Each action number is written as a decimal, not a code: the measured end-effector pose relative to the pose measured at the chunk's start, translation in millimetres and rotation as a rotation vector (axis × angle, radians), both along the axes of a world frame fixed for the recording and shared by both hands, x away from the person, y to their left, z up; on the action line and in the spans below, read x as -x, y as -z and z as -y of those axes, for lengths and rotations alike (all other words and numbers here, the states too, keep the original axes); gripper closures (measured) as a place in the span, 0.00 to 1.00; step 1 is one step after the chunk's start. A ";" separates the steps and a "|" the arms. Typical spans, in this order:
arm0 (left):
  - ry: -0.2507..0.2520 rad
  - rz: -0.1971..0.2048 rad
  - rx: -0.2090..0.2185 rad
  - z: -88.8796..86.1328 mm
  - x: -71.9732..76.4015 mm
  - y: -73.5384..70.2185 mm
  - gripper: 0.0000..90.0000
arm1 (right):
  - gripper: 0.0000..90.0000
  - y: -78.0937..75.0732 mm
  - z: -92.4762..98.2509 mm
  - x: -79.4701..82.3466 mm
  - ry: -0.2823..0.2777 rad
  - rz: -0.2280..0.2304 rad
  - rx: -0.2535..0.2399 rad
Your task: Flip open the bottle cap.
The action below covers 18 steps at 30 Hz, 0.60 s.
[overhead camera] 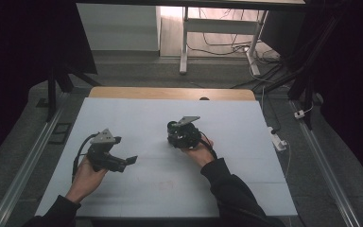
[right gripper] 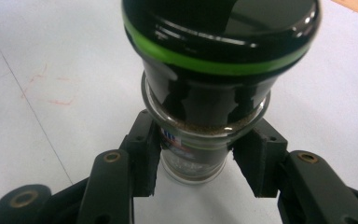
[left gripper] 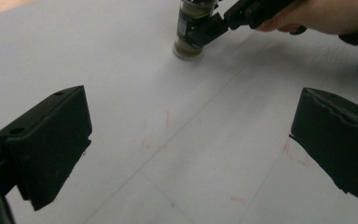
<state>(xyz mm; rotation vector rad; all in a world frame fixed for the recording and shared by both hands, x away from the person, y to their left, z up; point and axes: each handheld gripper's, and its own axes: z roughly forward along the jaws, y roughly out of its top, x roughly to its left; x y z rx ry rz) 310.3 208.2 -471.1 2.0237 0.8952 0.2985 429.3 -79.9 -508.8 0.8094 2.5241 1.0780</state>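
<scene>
Right gripper view is showing the right hand-held gripper (right gripper: 196, 161) pinching a spice jar (right gripper: 193, 154), probably upright, near the surface's (overhead camera: 137, 189) far edge; the left hand-held gripper (left gripper: 191, 144) is hovering spread, well apart.

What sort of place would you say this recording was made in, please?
Probably a lab or recording workspace: a white-topped table flanked by rails on the floor, loose cables behind it, and a person holding a spice jar in the right claw.

bare white table (overhead camera: 246, 142) all round; just the spice jar (left gripper: 189, 35) stands there.
</scene>
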 end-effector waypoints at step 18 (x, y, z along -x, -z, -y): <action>0.032 -0.004 -0.045 42.4 -45.2 -2.0 0.00 | 0.59 -0.2 -0.1 0.0 -0.002 0.000 0.003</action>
